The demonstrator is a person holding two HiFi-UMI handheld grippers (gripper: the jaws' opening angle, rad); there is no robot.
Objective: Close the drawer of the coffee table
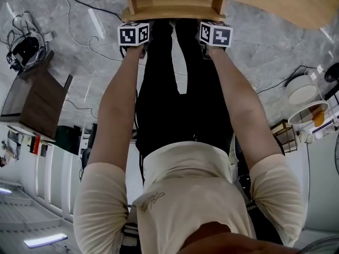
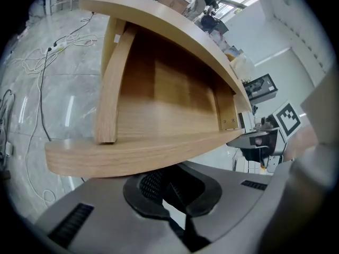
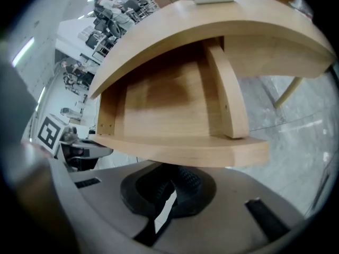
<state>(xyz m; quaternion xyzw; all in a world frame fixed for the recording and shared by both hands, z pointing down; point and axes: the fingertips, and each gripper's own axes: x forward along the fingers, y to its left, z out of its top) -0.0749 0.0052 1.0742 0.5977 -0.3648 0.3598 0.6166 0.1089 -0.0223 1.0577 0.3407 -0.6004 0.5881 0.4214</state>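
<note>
Drawer (image 1: 172, 7) at top centre stands open, closing push not yet done; left hand-held gripper (image 2: 170, 188) and right hand-held gripper (image 3: 168, 187), jaws pinched together empty, sit at its front.

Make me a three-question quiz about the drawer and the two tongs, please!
1. Where are the left tongs and the right tongs?
A) right at the drawer's front panel
B) on a sofa
C) down on the floor

2. What colour is the drawer?
A) blue
B) light wood
C) black

3. How is the drawer?
A) pushed fully shut
B) lying on the floor
C) pulled out

Answers:
1 A: each gripper view shows the front panel just beyond its closed tongs.
2 B: its boards are pale wood, like the coffee table top.
3 C: its bare inside shows, sticking out from under the coffee table top.
</note>
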